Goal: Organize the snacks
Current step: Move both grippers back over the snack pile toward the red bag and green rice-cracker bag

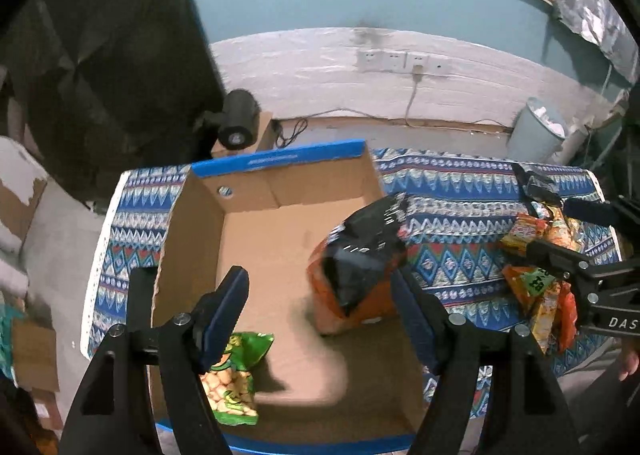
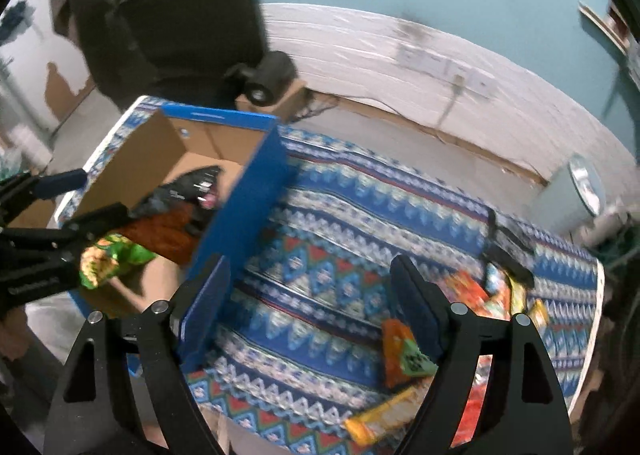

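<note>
Your left gripper (image 1: 320, 311) hangs spread, empty, over the cardboard box (image 1: 280, 163). Inside the box: green snack bag (image 1: 236, 379) and orange-black chip bag (image 1: 360, 267). Your right gripper (image 2: 310, 303) is spread too, empty, right of the box, above loose snack packets (image 2: 404, 351) on the patterned tablecloth (image 2: 340, 215).

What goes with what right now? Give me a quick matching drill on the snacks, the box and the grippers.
Things:
1. green snack bag
2. orange-and-black chip bag
3. pile of orange and yellow snack packets
4. left gripper

Place or state:
A. on the patterned tablecloth, outside the box
B. open, nothing between the fingers
C. flat on the cardboard box floor, near corner
D. leaning against the box's right wall

Pairs: 1-C, 2-D, 3-A, 4-B
</note>
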